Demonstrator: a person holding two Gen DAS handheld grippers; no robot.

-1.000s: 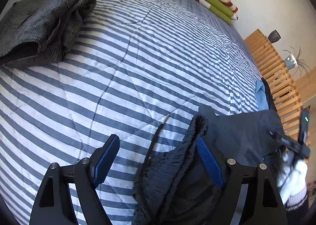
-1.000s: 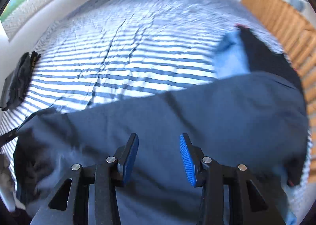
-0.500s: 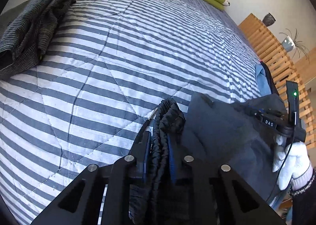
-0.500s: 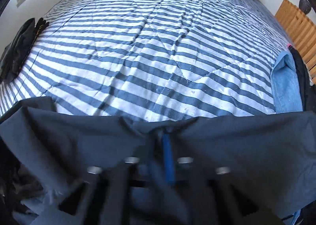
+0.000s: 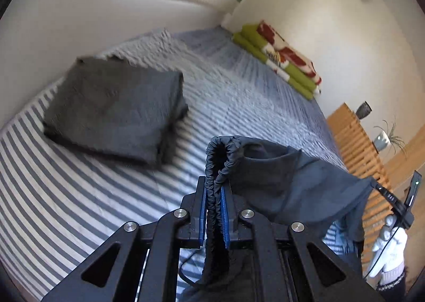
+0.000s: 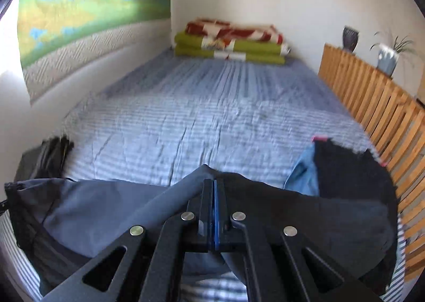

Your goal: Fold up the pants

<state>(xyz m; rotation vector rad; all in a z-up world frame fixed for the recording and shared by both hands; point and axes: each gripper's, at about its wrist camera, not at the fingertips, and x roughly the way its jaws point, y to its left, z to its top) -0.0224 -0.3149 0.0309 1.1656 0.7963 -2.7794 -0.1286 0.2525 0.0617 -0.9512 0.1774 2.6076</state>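
left wrist: pants (image 5: 292,182) in left tool (image 5: 213,203)

Striped bed (image 6: 217,105), folded grey garment (image 5: 114,113) near its left edge, green-and-red blankets (image 6: 231,42) stacked against the far wall, wooden slatted rail (image 6: 372,95) alongside, vase (image 6: 350,35) and potted plant (image 6: 390,55) above it, blue and black clothes (image 6: 345,166), possibly more pants, blurred
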